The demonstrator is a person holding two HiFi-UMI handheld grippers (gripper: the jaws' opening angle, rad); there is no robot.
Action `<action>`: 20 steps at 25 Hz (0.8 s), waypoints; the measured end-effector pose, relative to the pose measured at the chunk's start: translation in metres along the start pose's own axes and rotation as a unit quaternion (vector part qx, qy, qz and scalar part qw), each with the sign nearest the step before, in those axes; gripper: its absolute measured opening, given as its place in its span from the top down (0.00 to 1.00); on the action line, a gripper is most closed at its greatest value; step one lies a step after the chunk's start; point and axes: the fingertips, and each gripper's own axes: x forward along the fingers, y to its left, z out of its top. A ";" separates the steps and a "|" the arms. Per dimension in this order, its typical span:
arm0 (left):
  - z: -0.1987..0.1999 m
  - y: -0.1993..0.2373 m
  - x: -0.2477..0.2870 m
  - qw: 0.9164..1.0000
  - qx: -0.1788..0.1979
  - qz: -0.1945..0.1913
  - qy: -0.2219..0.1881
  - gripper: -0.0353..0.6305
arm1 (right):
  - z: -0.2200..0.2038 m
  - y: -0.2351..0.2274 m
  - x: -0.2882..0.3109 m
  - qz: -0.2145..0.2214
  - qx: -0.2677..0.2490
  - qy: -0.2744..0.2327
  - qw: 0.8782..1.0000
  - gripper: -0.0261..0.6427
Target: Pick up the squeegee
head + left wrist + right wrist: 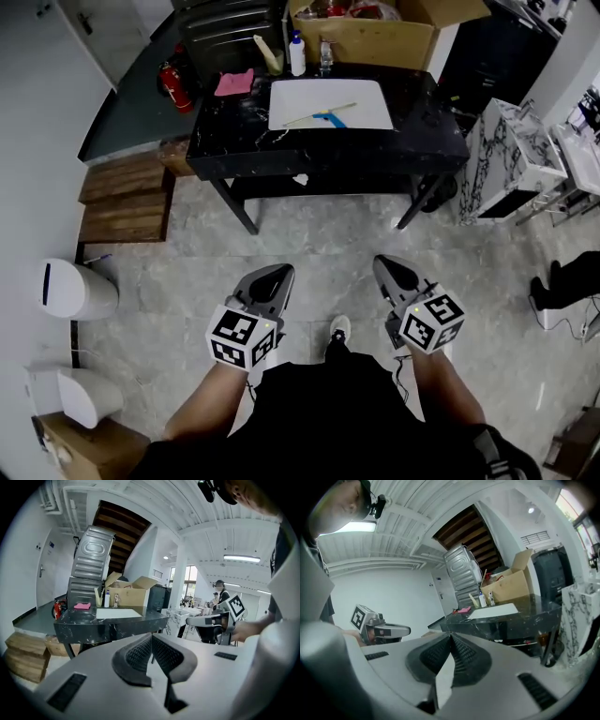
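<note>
The squeegee [322, 116], with a pale handle and a blue blade end, lies on a white board [375, 112] on the black marble table [234, 150] far ahead of me. Both grippers hang low over the floor, well short of the table. My left gripper [273, 274] is shut with nothing in it, its ribbed pads [140, 654] pressed together. My right gripper [390, 265] is shut too and holds nothing. The table [79, 620] and the board [117, 613] show small in the left gripper view, and the table [525, 613] shows in the right gripper view.
A pink cloth [234, 82], a white bottle [297, 54] and a cardboard box [366, 33] stand at the table's back. A red fire extinguisher [175, 86] and wooden steps [122, 197] are at the left. A white bin [77, 289] stands near my left; marble slabs [506, 159] stand at the right.
</note>
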 end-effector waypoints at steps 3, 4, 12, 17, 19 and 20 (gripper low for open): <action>0.016 0.002 0.026 1.000 0.008 0.009 -0.003 0.92 | 0.014 -0.026 0.004 0.005 -0.002 -0.005 1.000 0.95; 0.022 0.003 0.034 1.000 0.010 0.011 -0.006 0.92 | 0.017 -0.034 0.006 0.007 -0.002 -0.006 1.000 0.95; 0.054 -0.001 0.079 0.999 0.025 0.026 -0.023 0.92 | 0.044 -0.076 0.022 0.032 -0.017 -0.012 0.999 0.95; 0.044 0.005 0.082 0.999 0.036 0.030 -0.007 0.92 | 0.044 -0.076 0.035 0.053 -0.038 0.008 0.998 0.95; 0.042 0.012 0.081 0.999 0.022 0.040 -0.011 0.92 | 0.042 -0.077 0.037 0.049 -0.035 0.023 0.998 0.95; 0.045 0.017 0.083 0.999 0.012 0.043 -0.017 0.92 | 0.044 -0.081 0.040 0.046 -0.028 0.022 0.998 0.95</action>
